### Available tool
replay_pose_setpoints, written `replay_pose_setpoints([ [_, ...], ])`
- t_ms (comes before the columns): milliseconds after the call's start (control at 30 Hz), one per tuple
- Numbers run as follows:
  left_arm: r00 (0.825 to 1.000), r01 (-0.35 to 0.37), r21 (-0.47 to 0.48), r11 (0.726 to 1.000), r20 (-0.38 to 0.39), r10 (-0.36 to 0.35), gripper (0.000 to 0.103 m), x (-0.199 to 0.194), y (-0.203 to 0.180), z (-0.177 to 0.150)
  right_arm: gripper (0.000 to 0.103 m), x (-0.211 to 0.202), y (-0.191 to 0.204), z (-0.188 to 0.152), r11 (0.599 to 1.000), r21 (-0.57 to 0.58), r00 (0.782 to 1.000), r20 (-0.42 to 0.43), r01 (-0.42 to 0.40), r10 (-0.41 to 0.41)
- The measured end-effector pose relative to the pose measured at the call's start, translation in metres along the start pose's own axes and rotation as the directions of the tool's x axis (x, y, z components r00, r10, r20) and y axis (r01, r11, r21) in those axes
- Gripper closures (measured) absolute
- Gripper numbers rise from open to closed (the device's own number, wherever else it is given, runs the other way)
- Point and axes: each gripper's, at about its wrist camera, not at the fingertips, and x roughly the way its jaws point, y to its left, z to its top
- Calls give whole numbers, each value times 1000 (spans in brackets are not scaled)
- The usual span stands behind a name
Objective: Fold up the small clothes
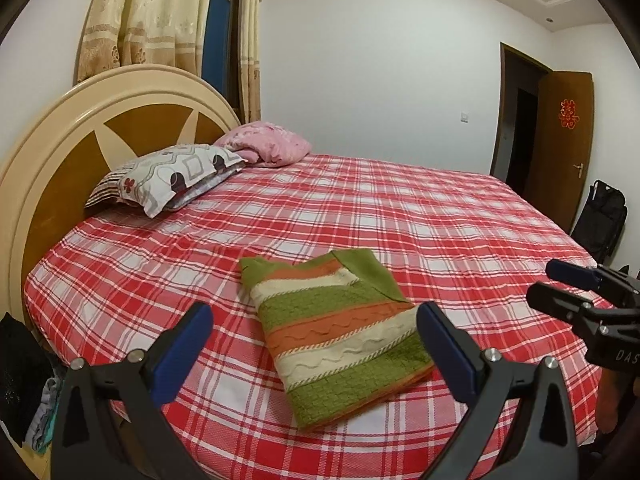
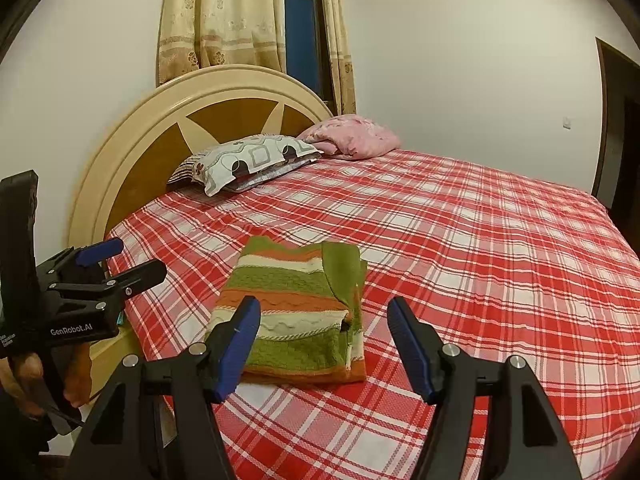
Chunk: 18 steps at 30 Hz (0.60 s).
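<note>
With the striped sweater [image 1: 338, 336] lying folded on the plaid bedsheet [image 1: 460, 216] and both the left gripper [image 1: 316, 344] and the right gripper [image 2: 324, 344] spread and empty above it, check edge alignment before withdrawing without snagging the knit.

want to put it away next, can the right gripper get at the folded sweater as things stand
Probably yes. The folded sweater lies flat on the bed just ahead of the right gripper, whose jaws are open and empty. Nothing lies between them, and the left gripper is off to the side.
</note>
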Motion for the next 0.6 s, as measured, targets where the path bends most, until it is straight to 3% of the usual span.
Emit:
replay_pose_setpoints([
  [600, 1000, 1, 0, 1000, 0, -1, 0, -2, -1, 1, 36, -6, -1, -1, 1000, 14, 1000, 7, 0, -1],
])
